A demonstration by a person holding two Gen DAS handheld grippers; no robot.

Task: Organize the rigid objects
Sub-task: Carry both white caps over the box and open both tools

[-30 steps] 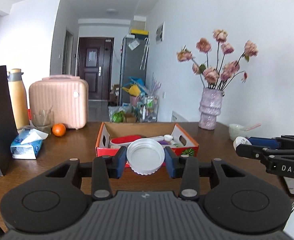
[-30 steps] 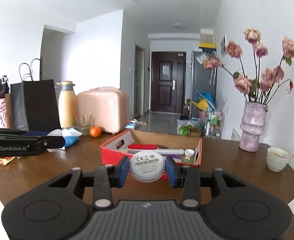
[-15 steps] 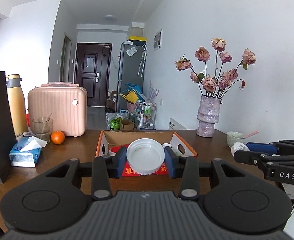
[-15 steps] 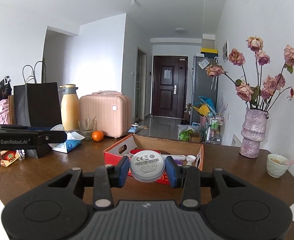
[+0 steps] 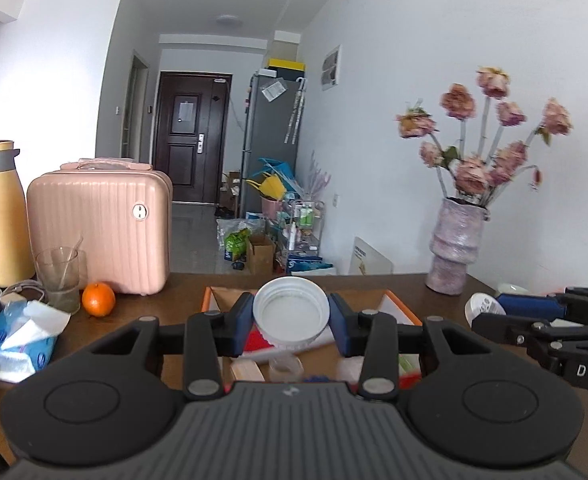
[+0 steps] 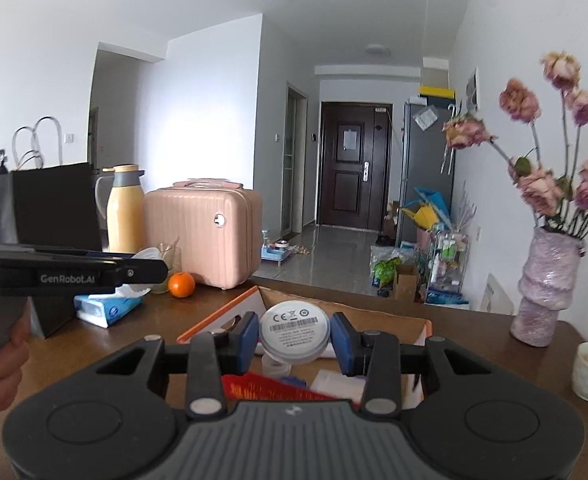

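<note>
While both grippers hover above the cardboard box [image 5: 404, 307], I hold two items.
Left gripper [image 5: 291, 319] clamps white lid [image 5: 291, 317]; right gripper [image 6: 294, 335] clamps round puck [image 6: 294, 331].

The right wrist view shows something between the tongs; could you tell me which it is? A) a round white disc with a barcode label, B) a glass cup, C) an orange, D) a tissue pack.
A: the right tongs are shut on the round white disc, whose face shows CE marks and a barcode, held above the cardboard box; the orange sits apart on the table.
</note>
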